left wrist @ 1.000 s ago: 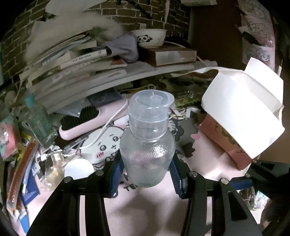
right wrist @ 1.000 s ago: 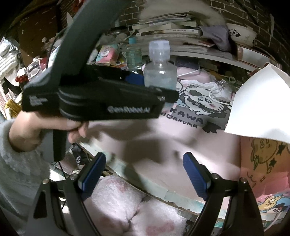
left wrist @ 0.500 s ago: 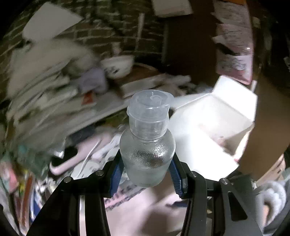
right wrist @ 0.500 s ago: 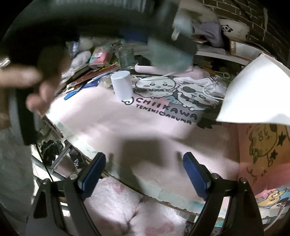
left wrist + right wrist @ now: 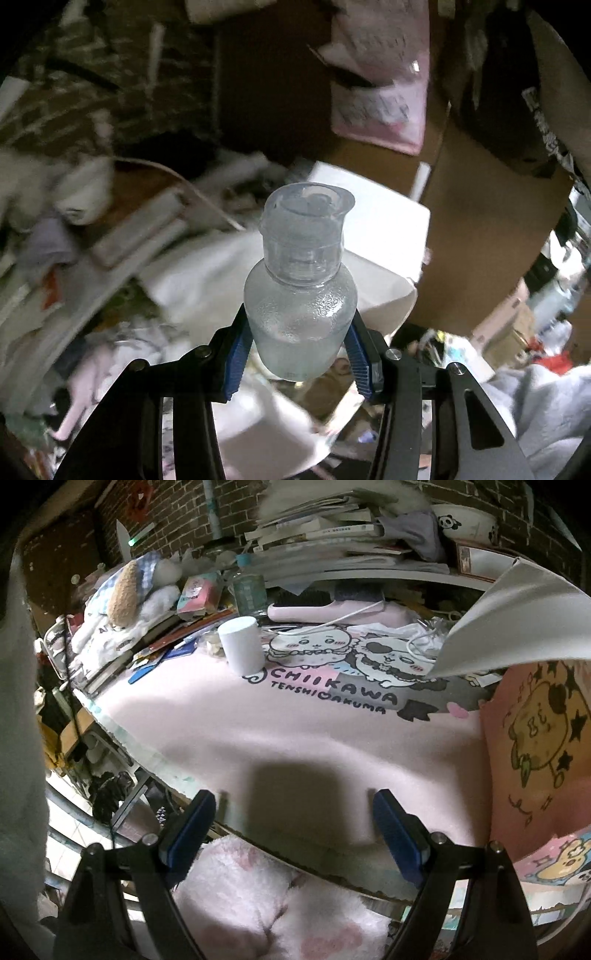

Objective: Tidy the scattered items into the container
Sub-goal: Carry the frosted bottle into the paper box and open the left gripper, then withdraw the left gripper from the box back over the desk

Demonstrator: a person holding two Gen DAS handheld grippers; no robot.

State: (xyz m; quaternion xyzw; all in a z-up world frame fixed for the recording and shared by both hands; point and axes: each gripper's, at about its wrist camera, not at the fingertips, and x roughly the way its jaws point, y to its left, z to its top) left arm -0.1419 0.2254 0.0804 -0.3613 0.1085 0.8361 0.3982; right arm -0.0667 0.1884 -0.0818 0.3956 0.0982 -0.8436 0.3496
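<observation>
The left claw (image 5: 299, 354) grips a frosted clear bottle (image 5: 301, 299) by its lower body, blue pads pressed to both sides, cap upright; the bottle is held in the air in front of a white box (image 5: 384, 254) with open flaps, and the surroundings are blurred; the right claw (image 5: 293, 830) stands wide with nothing between its pads, hovering over the near edge of the bench (image 5: 258, 734), which is covered by a pink cartoon-printed mat; a white cylindrical cup (image 5: 242, 650) stands upright on the mat, near a pink hairbrush (image 5: 325, 609).

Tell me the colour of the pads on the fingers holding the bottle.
Blue ribbed pads, clearest in the left wrist view.
</observation>
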